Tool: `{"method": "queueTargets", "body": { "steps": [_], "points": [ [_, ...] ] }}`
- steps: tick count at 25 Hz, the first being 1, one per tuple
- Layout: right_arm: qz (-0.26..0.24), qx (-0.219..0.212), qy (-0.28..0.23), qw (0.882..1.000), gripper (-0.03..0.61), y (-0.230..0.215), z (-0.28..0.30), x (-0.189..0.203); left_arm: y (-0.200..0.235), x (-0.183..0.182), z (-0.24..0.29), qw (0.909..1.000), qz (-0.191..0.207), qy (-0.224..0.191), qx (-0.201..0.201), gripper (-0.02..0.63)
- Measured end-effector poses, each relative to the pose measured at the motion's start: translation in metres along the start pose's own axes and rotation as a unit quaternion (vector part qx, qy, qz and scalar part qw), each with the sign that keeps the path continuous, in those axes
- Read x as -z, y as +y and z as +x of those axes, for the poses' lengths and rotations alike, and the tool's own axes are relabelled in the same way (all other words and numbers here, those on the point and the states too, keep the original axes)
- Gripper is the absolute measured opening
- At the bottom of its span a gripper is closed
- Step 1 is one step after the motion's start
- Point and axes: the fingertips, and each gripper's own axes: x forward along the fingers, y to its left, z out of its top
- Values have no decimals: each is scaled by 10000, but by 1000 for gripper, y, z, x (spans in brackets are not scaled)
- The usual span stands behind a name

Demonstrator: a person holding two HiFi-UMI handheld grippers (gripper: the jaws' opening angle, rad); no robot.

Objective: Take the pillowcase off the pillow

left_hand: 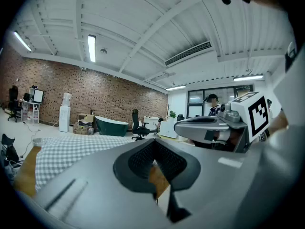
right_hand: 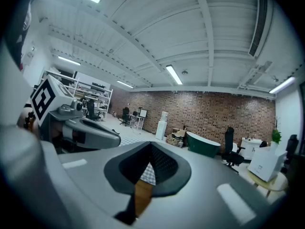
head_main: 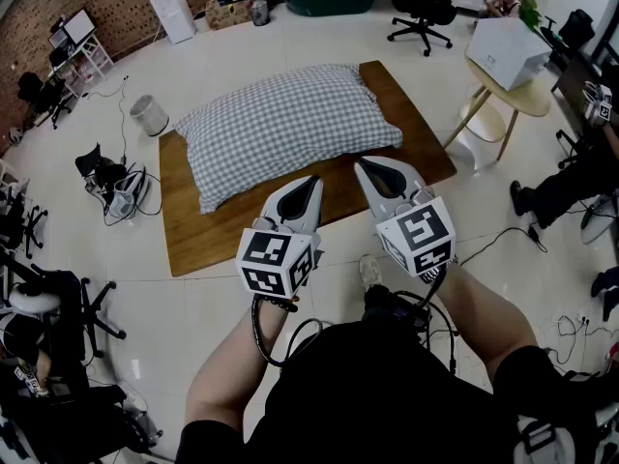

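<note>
Left hand-held gripper (head_main: pixel 309 184): held level, jaws fully together, nothing between them. Only a sliver of wood and floor shows through the pad gap in its own view.

Pillowcase (head_main: pixel 285 129), grey check, lies at 12 o'clock from both tools on the low wooden surface (head_main: pixel 208 235), well apart from either tip. The pillow is inside, fully covered.

Right hand-held gripper (head_main: pixel 368 169): the same, level, closed and empty, just beside the left one.

Step in hand, as I judge it: the approach.
- Open both pairs of jaws first, then go to the case's open end.
- Pinch cloth only with one tool and pin the pillow through the fabric with the other.
- Draw along the long axis, not upward.

Hard to make out: which short end holds the opening, 9 or 3 o'clock. No seam or flap shows. Most of the surface's far edge is hidden behind the pillow.
</note>
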Motion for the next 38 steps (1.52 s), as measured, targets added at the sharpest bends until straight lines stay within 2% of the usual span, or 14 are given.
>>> {"method": "queueTargets", "body": {
  "steps": [5,6,10,14,17,22,26,29,31,38],
  "points": [
    [20,68,133,9999,2,-49,23,14,16,10,45,9994,-321,31,91,11],
    [38,74,166,9998,2,-62,28,16,19,12,58,9991,-412,54,102,37],
    [122,57,366,9992,2,-115,52,31,33,24,112,9958,-880,241,118,76],
    [189,35,590,9981,2,-152,80,50,57,41,150,9888,-1437,379,111,121],
    [251,13,764,9968,3,-176,108,70,81,61,175,9797,-1953,446,112,157],
    [321,-56,1027,9942,6,-221,135,98,99,97,215,9566,-2854,581,37,202],
    [431,-166,1297,9905,9,-264,122,98,76,103,238,9292,-3625,714,-75,222],
    [525,-264,1464,9875,14,-308,130,117,74,121,274,9079,-4115,772,-198,229],
    [613,-362,1598,9846,33,-325,142,139,81,139,291,8960,-4360,790,-275,236],
    [725,-642,1997,9751,83,-358,165,201,89,184,320,8688,-4876,730,-458,268]
  ]
}}
